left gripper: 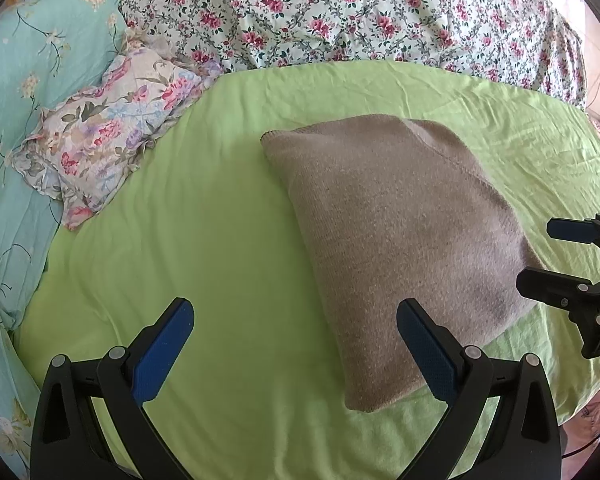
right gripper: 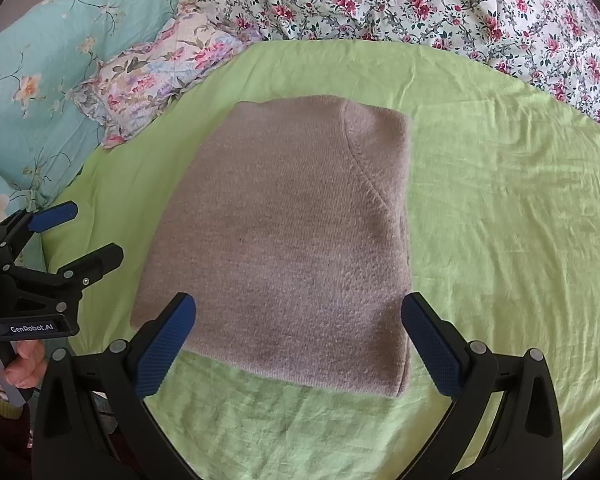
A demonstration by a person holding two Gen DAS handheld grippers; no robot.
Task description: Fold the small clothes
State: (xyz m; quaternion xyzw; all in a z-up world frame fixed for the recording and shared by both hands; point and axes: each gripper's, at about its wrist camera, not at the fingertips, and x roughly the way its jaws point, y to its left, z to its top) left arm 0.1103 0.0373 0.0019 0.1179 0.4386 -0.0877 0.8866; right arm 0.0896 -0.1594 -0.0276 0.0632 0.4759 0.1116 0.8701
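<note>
A beige knitted sweater lies folded into a flat rectangle on the green sheet; it also shows in the right wrist view. My left gripper is open and empty, above the sheet just left of the sweater's near edge. It shows at the left in the right wrist view. My right gripper is open and empty, hovering over the sweater's near edge. It shows at the right edge in the left wrist view.
A frilled floral pillow lies at the sheet's far left corner. A turquoise floral quilt is on the left. A white and pink floral cover lies behind. The green sheet extends to the right of the sweater.
</note>
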